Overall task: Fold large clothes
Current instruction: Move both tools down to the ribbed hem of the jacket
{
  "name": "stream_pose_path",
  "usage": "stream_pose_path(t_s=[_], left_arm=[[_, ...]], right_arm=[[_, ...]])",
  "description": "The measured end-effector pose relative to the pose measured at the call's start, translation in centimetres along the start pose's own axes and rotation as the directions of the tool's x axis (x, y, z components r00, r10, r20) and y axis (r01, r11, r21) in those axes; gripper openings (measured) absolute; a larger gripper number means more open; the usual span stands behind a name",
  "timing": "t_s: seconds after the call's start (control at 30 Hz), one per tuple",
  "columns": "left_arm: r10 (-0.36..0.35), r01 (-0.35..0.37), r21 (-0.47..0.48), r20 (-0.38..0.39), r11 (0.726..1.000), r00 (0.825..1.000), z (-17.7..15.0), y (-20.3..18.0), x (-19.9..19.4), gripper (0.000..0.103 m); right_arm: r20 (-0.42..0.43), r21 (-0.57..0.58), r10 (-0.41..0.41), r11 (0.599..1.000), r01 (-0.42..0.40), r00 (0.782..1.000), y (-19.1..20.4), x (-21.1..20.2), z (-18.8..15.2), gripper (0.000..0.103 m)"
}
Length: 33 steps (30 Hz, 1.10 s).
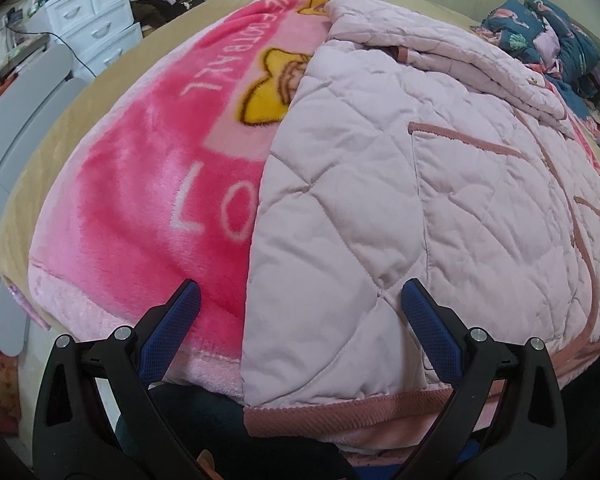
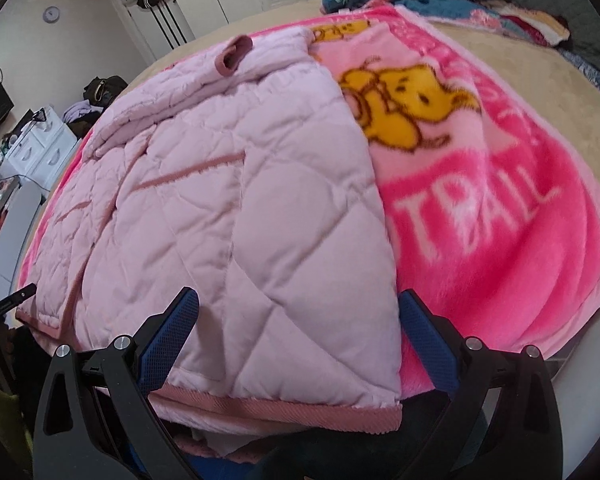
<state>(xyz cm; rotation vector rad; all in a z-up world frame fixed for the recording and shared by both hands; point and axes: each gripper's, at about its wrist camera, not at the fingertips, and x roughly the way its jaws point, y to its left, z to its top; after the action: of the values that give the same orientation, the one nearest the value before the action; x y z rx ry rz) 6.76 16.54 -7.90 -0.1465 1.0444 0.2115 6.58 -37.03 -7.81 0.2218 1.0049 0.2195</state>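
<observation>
Left wrist view: the left gripper (image 1: 300, 312) stands wide, empty, straddling the quilted jacket (image 1: 400, 208) edge at lower centre, over the pink blanket (image 1: 148, 184).

Right wrist view: the right gripper (image 2: 298, 316) gapes wide at the jacket's hem (image 2: 284, 404). Both should probably pinch the hem corners evenly before lifting.

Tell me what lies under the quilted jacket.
The jacket lies on a pink blanket, over a beige cover. The jacket hides most of the blanket's middle print.
</observation>
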Motion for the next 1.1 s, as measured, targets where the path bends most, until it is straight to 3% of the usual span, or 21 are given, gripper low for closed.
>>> stream_pose_path(t_s=[0.4,0.5,0.57,0.67,0.8,0.9,0.97,1.0,1.1], left_arm=[[-0.047,0.046,-0.025,-0.03,0.999,0.998,0.2,0.4,0.8,0.094],[-0.046,0.045,-0.023,-0.03,0.999,0.998,0.1,0.3,0.8,0.094],[-0.045,0.044,-0.021,-0.033,0.999,0.998,0.1,0.3,0.9,0.094],[-0.053,0.052,-0.026,-0.041,0.998,0.998,0.1,0.4,1.1,0.094],[-0.047,0.046,-0.018,-0.043,0.999,0.998,0.1,0.1,1.2,0.094],[-0.071,0.071,-0.008,-0.032,0.997,0.997,0.0,0.0,0.9,0.091],[-0.128,0.128,0.0,-0.03,0.992,0.991,-0.1,-0.3,0.6,0.065],[-0.138,0.138,0.007,-0.031,0.99,0.99,-0.2,-0.5,0.5,0.063],[-0.14,0.141,0.043,-0.013,0.989,0.99,-0.2,-1.2,-0.1,0.044]], right_arm=[[-0.034,0.052,0.171,0.984,-0.169,0.985,-0.7,0.6,-1.8,0.097],[-0.02,0.051,0.182,0.982,-0.181,0.983,0.0,-0.3,-1.4,0.072],[0.006,0.026,0.189,0.982,-0.189,0.982,0.4,-1.5,-1.0,0.045],[0.067,0.012,0.223,0.975,-0.224,0.973,0.8,-3.3,-0.1,0.027],[0.142,-0.024,0.256,0.967,-0.255,0.956,1.9,-5.4,1.5,0.026],[0.141,-0.046,0.257,0.966,-0.253,0.956,2.8,-5.2,2.2,0.026],[0.129,-0.047,0.259,0.966,-0.255,0.957,3.0,-4.7,2.3,0.029],[0.123,-0.048,0.26,0.966,-0.256,0.958,3.0,-4.6,2.2,0.03],[0.096,-0.026,0.273,0.962,-0.272,0.957,2.7,-3.9,2.0,0.052]])
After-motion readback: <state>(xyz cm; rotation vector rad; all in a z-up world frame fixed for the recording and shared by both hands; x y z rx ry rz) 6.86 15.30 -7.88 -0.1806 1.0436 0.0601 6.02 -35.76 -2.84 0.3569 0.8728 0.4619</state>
